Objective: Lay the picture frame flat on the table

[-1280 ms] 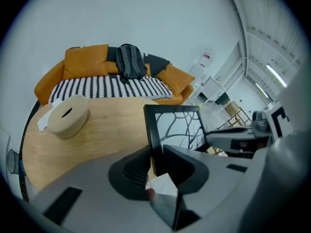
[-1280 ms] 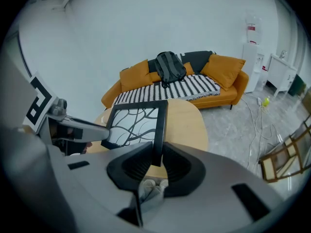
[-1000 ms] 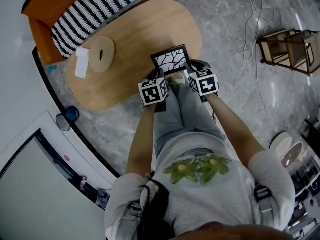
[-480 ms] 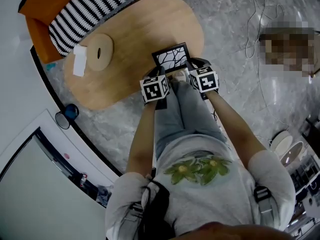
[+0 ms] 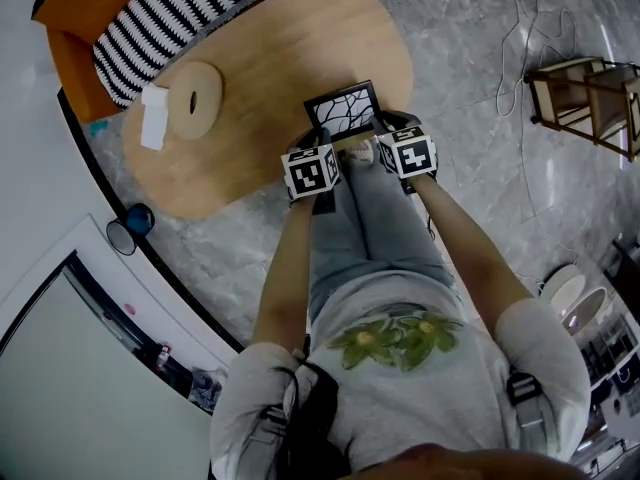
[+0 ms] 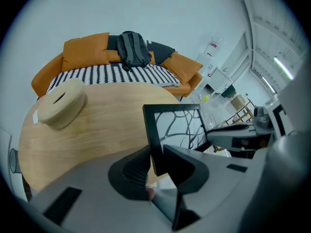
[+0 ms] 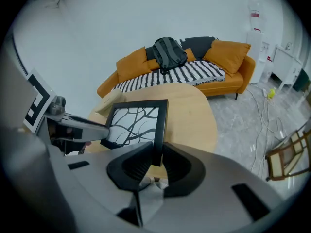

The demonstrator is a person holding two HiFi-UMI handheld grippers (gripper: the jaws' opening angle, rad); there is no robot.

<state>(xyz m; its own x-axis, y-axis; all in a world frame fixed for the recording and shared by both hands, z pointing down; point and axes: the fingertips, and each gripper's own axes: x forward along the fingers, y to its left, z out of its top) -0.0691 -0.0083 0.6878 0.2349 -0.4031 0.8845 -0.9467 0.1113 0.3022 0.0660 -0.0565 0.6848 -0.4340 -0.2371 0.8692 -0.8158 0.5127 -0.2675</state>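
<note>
picture frame is being held just past the person's grey trousers, over the near edge of the wooden table. it is black, and its white picture with black branch lines is facing up at the person. it is leaning back a little. i cannot tell if its bottom is touching the table.

the left gripper is pinching the left side of the frame, with its jaws closing on the black edge. the right gripper is pinching the right side in the same way, jaws pressing on that edge. the two grippers are sitting side by side with the frame between them, and both are pointing down at the table.

further out on the table, off to the left, a round wooden box with a slot in its top is lying flat. a white paper is lying just beside it, partly over the table's edge.

behind the table an orange sofa is standing by the wall, with a black and white striped cover on its seat. a dark backpack is leaning on the sofa's back. a wooden chair is standing on the grey floor, well away to the right.
</note>
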